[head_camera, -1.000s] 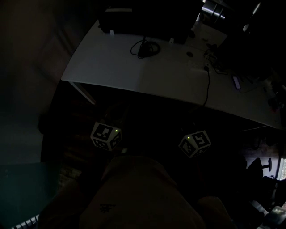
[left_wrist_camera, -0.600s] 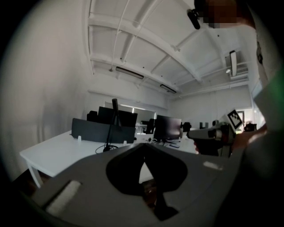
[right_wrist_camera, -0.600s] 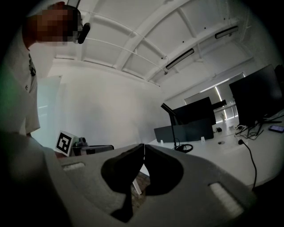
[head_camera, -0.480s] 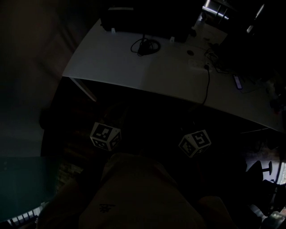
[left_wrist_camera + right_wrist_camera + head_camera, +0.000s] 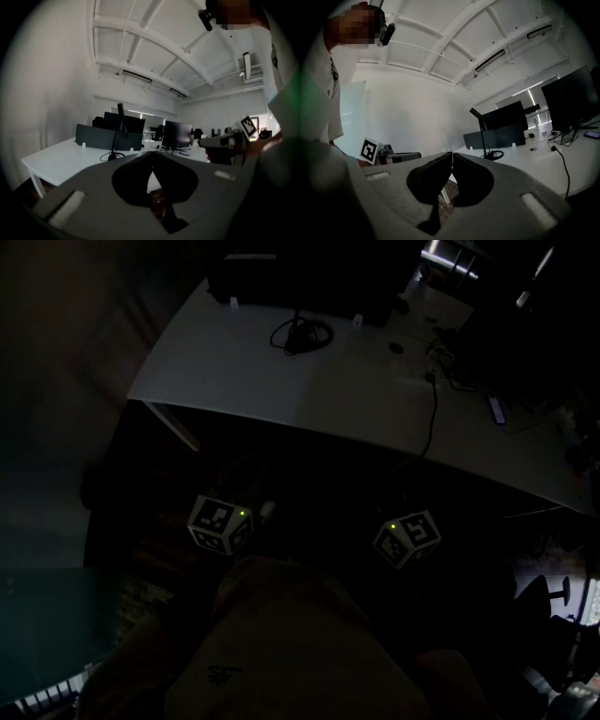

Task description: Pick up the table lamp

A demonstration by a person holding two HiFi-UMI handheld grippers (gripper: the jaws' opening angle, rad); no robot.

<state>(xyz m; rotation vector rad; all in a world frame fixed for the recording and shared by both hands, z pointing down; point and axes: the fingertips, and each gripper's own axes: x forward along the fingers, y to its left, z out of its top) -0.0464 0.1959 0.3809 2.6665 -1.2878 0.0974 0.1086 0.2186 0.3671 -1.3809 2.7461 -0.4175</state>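
Observation:
The table lamp [image 5: 300,334] stands on the far side of the white table [image 5: 244,371]: a thin dark pole on a round base ringed by its coiled cord. In the left gripper view the lamp [image 5: 117,133] is ahead and to the left, well beyond the jaws. The right gripper view has the lamp [image 5: 486,136] ahead and to the right. My left gripper [image 5: 151,158] is shut and holds nothing. My right gripper [image 5: 452,158] is also shut and holds nothing. Both marker cubes [image 5: 222,524] [image 5: 408,540] hang short of the table's near edge.
A dark divider screen [image 5: 300,282] and monitors [image 5: 177,134] line the table's far side. A black cable [image 5: 431,423] runs across the table top towards its near edge on the right, and a phone [image 5: 496,410] lies further right. A table leg [image 5: 173,427] slants down at the left corner.
Both grippers have crept a little towards the table and stay shut. The head view has shifted slightly, so the table sits a touch further left.

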